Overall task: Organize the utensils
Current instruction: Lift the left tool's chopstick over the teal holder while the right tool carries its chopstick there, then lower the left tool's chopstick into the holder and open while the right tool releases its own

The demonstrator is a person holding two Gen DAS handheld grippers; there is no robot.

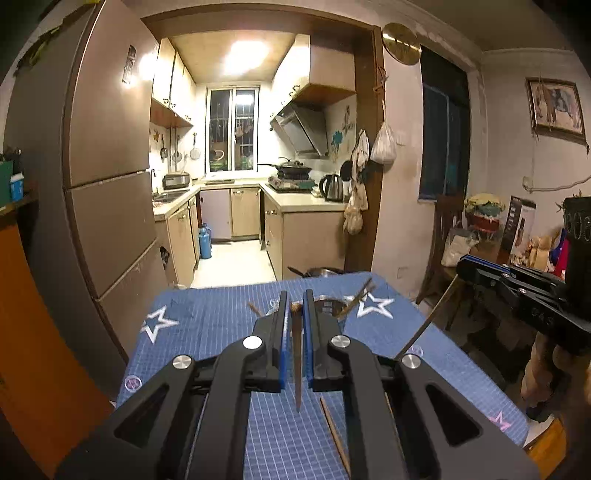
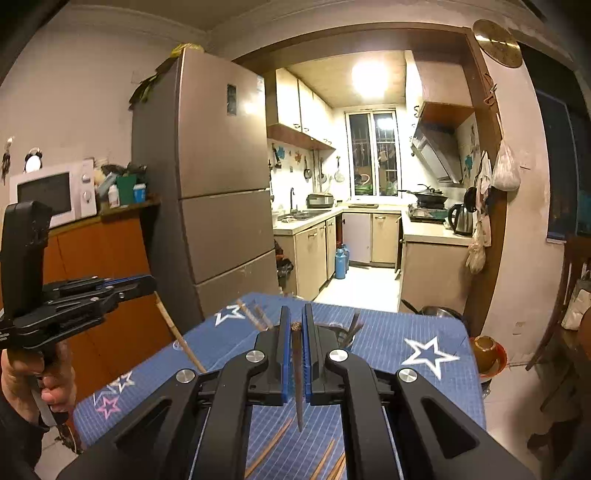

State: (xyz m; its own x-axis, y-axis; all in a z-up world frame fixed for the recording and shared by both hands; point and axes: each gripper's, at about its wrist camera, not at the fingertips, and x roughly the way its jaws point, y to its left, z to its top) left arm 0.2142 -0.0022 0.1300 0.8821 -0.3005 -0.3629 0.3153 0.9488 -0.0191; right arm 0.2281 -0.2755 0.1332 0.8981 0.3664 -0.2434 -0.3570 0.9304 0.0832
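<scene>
Blue tablecloth below; chopstick (dark) clamped between claw pads.

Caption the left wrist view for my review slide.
Left tongs shut on a dark wooden chopstick above the blue star-patterned grid tablecloth; right tongs alongside holding another.

Left tool clamping 1 chopstick, above blue star cloth, right tool nearby

Left wrist view: mounted behind own fingers, raised over the blue star-patterned table, facing the kitchen doorway. Right wrist view: likewise, from further right. Shared: table, fridge, kitchen; each catching the other gripper at frame edge.
</scene>
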